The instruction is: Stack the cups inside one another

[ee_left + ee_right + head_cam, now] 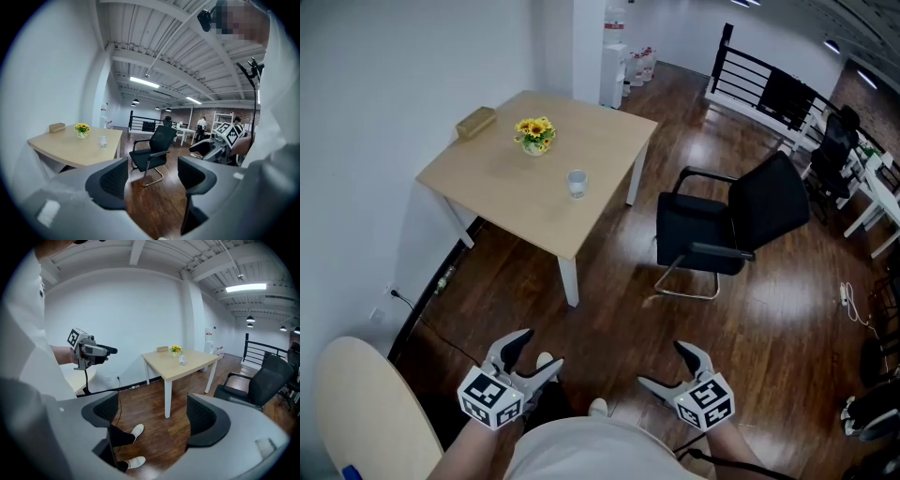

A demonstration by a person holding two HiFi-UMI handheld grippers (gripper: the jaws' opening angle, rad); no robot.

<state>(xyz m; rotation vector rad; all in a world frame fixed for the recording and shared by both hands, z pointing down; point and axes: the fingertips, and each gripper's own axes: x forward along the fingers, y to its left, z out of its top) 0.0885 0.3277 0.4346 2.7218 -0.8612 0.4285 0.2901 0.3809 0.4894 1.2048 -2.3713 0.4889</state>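
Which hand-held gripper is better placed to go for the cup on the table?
Left, slightly: the cup sits ahead on the left hand-held gripper's side; both are open, empty and far off.

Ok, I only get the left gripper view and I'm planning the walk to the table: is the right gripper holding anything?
Observer: No, the right gripper has its jaws apart with nothing between them.
Operator: Any trip hazard?
Observer: A black cable trails low on the person's left side.
Operator: Other furniture close by?
Observer: A round pale table stands close at the person's left.
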